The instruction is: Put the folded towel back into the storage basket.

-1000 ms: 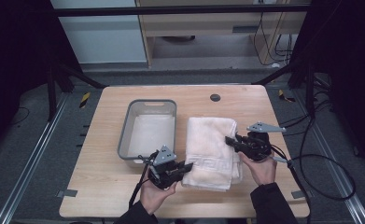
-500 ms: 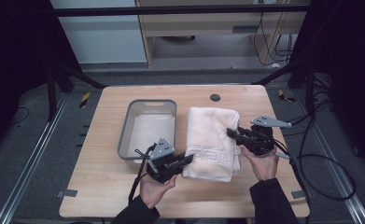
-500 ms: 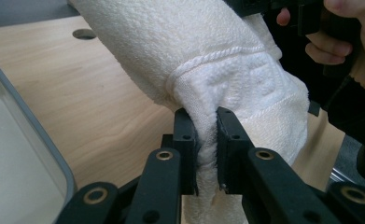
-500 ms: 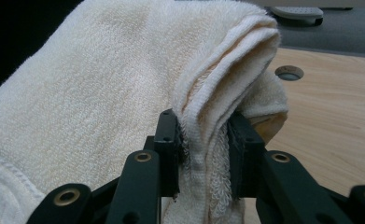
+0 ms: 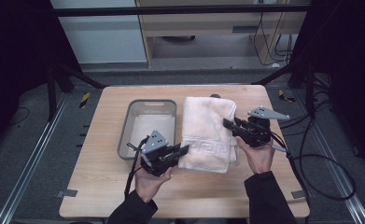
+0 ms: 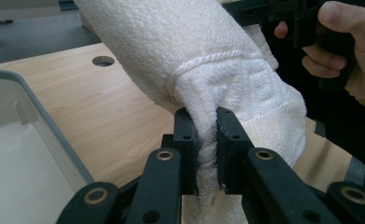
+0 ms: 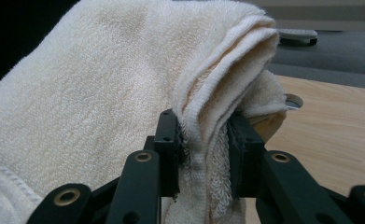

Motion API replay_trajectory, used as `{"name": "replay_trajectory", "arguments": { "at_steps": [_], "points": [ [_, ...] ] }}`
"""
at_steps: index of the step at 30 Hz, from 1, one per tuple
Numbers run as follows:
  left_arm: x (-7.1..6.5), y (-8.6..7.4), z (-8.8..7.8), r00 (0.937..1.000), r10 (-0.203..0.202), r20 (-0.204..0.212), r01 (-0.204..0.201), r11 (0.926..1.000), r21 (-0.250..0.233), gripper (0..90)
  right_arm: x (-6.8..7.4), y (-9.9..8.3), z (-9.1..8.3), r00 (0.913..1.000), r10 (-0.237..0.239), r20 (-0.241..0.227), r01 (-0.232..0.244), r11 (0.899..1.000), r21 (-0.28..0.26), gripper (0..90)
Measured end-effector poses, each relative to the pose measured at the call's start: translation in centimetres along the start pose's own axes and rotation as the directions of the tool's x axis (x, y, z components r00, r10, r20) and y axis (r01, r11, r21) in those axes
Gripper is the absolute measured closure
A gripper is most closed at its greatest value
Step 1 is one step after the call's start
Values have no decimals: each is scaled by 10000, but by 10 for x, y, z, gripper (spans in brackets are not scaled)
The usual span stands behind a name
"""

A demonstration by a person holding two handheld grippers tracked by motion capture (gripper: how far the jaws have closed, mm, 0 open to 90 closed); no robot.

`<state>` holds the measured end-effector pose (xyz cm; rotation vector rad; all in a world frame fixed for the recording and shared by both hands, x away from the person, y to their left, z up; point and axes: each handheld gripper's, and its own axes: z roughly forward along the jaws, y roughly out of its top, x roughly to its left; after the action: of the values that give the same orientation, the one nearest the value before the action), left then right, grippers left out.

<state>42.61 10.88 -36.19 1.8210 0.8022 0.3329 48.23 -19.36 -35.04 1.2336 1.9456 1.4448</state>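
surface: wooden table (image 5: 101, 186) | on it: grey bin (image 5: 129, 135), left of centre; tape patches at edges

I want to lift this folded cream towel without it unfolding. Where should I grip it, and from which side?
Grip the folded cream terry towel at its two side edges, coming in level from left and right. The stacked layers bunch there, as the left gripper and right gripper show.
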Motion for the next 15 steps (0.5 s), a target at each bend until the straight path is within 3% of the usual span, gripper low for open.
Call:
{"name": "replay_trajectory", "arguments": {
  "at_steps": [15],
  "points": [
    [11,15,-16,9997,52,-257,-64,9988,-493,802,14,26,12,9998,-198,-12,198,9990,-412,693]
  ]
}}
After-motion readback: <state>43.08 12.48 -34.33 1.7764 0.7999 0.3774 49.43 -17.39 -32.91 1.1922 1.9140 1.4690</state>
